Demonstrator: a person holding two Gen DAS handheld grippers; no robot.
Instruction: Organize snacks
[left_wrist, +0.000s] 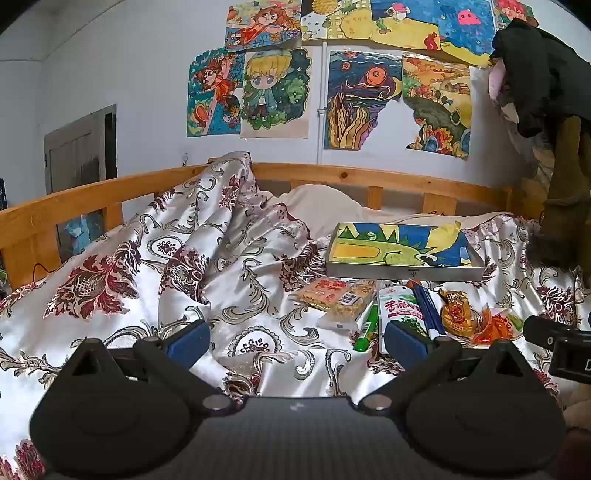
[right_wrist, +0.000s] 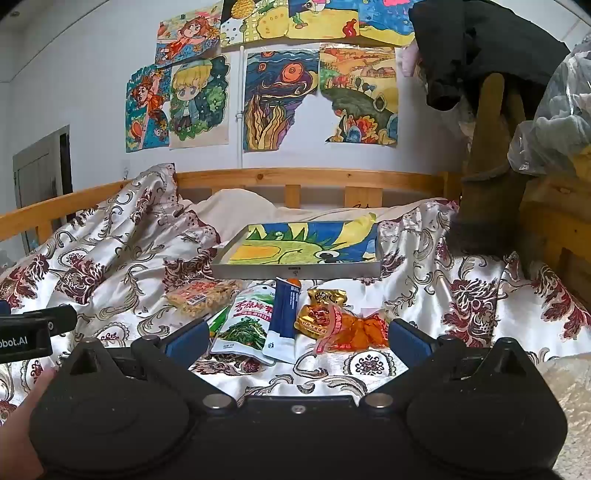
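Several snack packs lie in a row on the patterned bedspread in front of a shallow metal tray (right_wrist: 299, 272) lined with a coloured drawing. They are a clear pack of crackers (right_wrist: 201, 293), a white-green vegetable pouch (right_wrist: 247, 319), a blue-white stick pack (right_wrist: 284, 321), a gold packet (right_wrist: 321, 312) and an orange packet (right_wrist: 364, 332). My right gripper (right_wrist: 295, 338) is open and empty, just short of the packs. My left gripper (left_wrist: 295, 338) is open and empty, left of the packs; the crackers (left_wrist: 334, 295), pouch (left_wrist: 400, 306) and tray (left_wrist: 406, 273) show there.
A wooden bed rail (right_wrist: 295, 177) runs behind the bed, with drawings on the wall above. Rumpled bedspread folds (left_wrist: 207, 229) rise at the left. Dark clothes hang over a wooden post (right_wrist: 487, 147) at the right. A green pen (left_wrist: 367, 326) lies beside the pouch.
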